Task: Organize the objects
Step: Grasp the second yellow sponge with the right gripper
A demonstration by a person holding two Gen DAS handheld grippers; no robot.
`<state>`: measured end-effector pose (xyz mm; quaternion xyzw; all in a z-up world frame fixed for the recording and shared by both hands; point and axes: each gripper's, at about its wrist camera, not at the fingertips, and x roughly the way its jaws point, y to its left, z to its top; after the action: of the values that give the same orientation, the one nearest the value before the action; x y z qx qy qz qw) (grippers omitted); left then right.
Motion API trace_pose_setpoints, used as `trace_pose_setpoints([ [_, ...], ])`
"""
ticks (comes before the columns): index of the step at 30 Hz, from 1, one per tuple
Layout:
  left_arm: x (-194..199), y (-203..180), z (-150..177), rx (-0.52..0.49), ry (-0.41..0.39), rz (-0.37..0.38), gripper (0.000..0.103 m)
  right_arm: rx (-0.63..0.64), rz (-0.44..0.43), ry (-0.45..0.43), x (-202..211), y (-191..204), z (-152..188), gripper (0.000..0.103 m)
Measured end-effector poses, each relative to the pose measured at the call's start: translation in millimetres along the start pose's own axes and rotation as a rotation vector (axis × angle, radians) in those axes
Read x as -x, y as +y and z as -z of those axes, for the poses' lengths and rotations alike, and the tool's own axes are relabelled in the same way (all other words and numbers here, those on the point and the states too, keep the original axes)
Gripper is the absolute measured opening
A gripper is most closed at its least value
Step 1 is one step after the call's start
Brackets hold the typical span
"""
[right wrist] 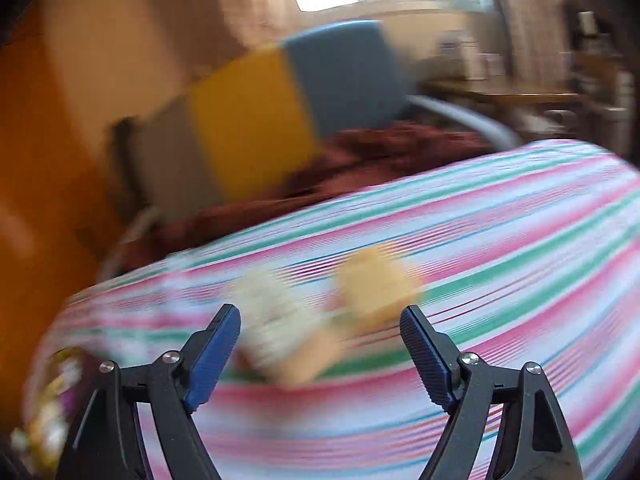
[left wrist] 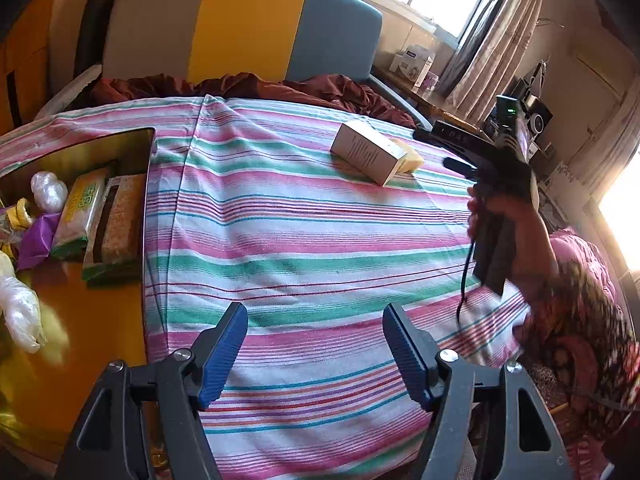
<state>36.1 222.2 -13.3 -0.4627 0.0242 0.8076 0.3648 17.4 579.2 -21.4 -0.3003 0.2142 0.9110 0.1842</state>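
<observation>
A white rectangular box [left wrist: 368, 152] lies on the striped bedsheet [left wrist: 300, 240], with a pale yellow block [left wrist: 412, 158] touching its far side. My left gripper [left wrist: 316, 320] hangs open over the bare sheet, well short of the box, with nothing between its fingers. A hand holds my right gripper [left wrist: 440, 148] just right of the box and block, jaws apart. The right wrist view is blurred. It shows the white box [right wrist: 276, 332] and the yellow block [right wrist: 376, 284] lying just beyond the open right gripper [right wrist: 320, 328], with no pad touching them.
A gold open tin [left wrist: 136, 148] at the left holds two wrapped packs [left wrist: 80, 208], a clear plastic roll [left wrist: 48, 190] and purple wrapping, on an orange surface [left wrist: 80, 320]. A grey, yellow and blue headboard [left wrist: 248, 24] and a maroon blanket [left wrist: 280, 88] lie beyond. A patterned sleeve [left wrist: 580, 300] is at the right.
</observation>
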Motion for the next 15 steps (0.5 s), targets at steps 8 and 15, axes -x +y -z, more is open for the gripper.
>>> trace_pose_setpoints([
  [8,-9.9,-4.0,1.4,-0.022,0.036,-0.017,0.071,0.097,0.06,0.15,-62.3,-23.8,-16.0,0.075],
  [15,-13.5,-7.5,-0.2,-0.026,0.047,-0.025,0.071,0.068,-0.058,0.221,-84.1,-13.7,-19.6,0.078],
])
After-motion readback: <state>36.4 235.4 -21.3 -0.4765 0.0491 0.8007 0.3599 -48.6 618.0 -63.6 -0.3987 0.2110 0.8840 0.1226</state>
